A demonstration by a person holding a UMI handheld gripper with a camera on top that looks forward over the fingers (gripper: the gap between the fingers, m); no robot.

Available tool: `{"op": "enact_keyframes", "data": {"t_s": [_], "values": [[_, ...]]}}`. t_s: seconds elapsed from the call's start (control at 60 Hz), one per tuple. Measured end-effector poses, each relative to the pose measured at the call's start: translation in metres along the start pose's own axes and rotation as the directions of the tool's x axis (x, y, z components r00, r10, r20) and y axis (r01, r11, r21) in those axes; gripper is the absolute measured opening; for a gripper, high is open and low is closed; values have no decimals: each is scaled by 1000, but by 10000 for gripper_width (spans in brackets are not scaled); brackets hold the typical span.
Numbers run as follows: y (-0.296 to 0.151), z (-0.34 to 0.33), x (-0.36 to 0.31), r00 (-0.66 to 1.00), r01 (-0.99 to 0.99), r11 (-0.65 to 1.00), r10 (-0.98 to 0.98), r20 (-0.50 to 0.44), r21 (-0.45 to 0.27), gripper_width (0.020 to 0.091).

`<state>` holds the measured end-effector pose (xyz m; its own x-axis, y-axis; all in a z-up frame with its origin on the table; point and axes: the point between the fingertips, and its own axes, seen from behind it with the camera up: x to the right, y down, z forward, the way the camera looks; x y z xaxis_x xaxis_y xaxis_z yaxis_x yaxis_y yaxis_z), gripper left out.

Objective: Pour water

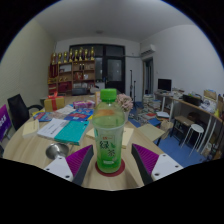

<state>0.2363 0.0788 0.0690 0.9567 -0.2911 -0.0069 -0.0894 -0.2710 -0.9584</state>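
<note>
1. You are holding the gripper (pixel 109 160) with its fingers spread either side of a green-capped bottle (pixel 109 130).
2. The bottle is standing upright between the purple pads (pixel 145 156); whether they are pressing on it is unclear.
3. It is sitting over a round red coaster (pixel 111 171) on the table (pixel 40 148), with books (pixel 62 128) lying beyond.

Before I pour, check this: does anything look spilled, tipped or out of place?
Nothing stands out. The green-capped bottle stands upright between the hand-held gripper fingers, cap on. No spill shows on the table.
</note>
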Motion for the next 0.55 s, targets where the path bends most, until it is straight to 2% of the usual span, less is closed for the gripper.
{"op": "enact_keyframes", "data": {"t_s": [0.2,0.55], "values": [[-43,-90,-14,999,-42,997,43,-16,60,835],[-112,-301,-124,996,88,982,-89,0,167,833]]}}
